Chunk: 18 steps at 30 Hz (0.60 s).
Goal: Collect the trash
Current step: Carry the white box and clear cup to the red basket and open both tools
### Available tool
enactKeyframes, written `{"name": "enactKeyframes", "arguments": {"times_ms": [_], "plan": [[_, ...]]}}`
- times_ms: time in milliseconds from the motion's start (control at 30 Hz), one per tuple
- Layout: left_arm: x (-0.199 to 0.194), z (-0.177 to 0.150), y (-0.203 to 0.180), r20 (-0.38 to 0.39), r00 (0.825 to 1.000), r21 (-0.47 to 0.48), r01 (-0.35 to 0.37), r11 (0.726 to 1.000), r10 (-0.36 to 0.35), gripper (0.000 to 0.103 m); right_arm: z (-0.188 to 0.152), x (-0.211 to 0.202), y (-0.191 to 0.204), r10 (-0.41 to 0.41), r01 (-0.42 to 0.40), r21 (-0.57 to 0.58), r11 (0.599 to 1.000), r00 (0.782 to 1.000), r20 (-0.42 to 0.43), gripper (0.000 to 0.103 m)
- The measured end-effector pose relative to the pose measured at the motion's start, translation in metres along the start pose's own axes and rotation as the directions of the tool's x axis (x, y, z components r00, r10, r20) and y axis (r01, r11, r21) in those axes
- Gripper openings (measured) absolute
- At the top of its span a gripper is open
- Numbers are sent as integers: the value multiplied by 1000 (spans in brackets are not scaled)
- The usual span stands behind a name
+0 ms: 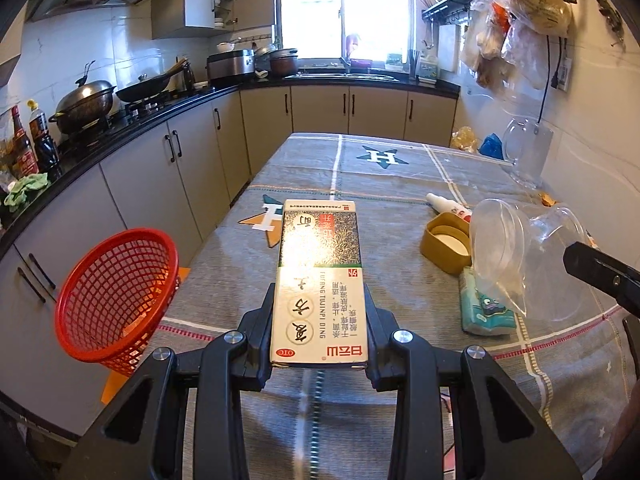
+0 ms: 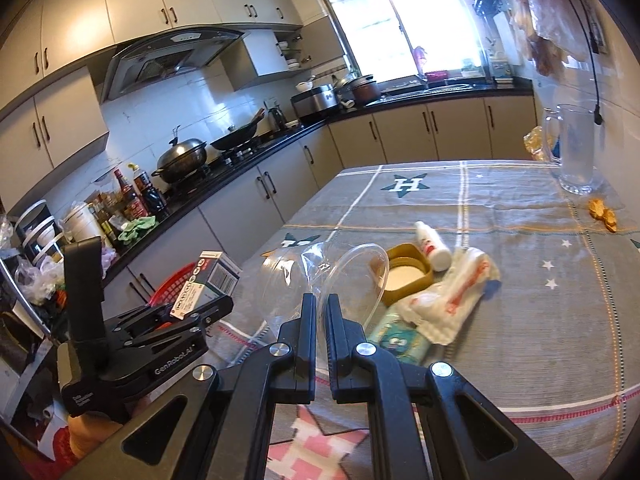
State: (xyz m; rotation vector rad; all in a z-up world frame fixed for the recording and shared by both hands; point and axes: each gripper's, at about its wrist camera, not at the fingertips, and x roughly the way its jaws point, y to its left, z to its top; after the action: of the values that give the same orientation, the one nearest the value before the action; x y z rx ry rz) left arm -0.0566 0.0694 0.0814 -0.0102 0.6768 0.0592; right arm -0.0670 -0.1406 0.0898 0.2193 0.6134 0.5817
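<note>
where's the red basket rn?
Left wrist view, lower left: red basket sits off the table's left edge, beside the cabinets, left of the held medicine box.

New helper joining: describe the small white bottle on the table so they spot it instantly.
On the grey checked tablecloth, find the clutter mid-table. The white bottle lies on its side against the far rim of the mustard-yellow tub. It is the only slim white cylinder with red label print there.

Bright window lights a white-tiled kitchen with grey cabinets, black counter and range hood.
</note>
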Motion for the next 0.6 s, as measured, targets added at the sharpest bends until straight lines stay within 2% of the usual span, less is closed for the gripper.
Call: {"name": "enactKeyframes", "arguments": {"times_ms": [600], "plan": [[-4, -4, 46, 8, 999, -82, -41, 996, 42, 34, 10, 32, 42, 62, -64, -44, 997, 997, -42, 5]]}}
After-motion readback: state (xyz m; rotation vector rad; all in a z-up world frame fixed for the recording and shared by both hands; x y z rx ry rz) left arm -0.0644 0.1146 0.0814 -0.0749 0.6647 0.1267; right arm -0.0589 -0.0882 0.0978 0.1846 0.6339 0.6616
